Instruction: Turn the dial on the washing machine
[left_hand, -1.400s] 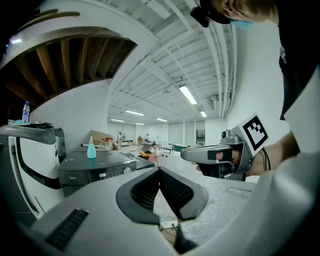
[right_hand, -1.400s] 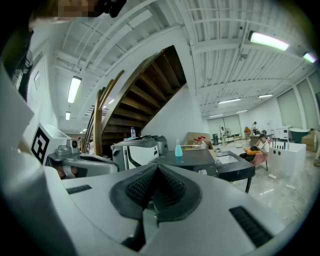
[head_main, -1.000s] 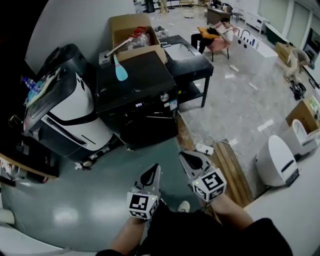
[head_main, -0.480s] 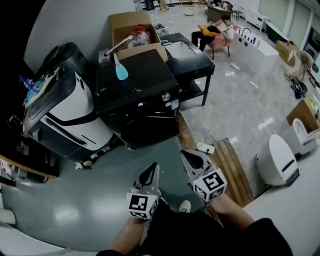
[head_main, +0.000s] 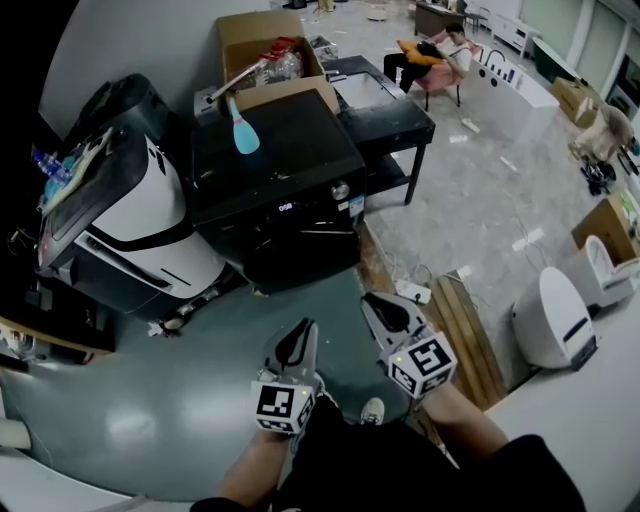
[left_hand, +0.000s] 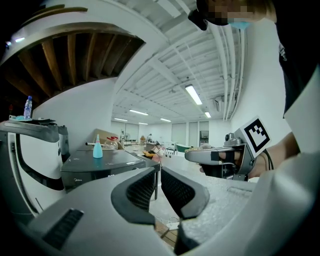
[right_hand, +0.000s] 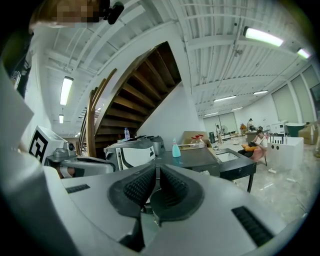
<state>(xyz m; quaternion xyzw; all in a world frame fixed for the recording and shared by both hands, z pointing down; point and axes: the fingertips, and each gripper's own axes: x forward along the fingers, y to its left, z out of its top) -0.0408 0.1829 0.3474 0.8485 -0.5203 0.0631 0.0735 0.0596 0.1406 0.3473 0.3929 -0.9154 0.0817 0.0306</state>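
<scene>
Midea washing machine (left_hand: 95, 166), left gripper (left_hand: 160, 172) jaws closed, right gripper (right_hand: 157, 172) jaws opening, both empty

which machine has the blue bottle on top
The black washing machine with the dial on its front; the blue bottle stands on top. Its left neighbour is white.

The washing machine (head_main: 270, 160) is a black, box-shaped unit standing upright on the grey floor (head_main: 180, 390), with a flat matte top and its front face turned toward the head camera (which sees it steeply from above). The dial (head_main: 340, 190) is a small round silvery knob near the right end of the control strip on the upper front. A small lit display (head_main: 285, 208) sits to its left, apart from it.
</scene>
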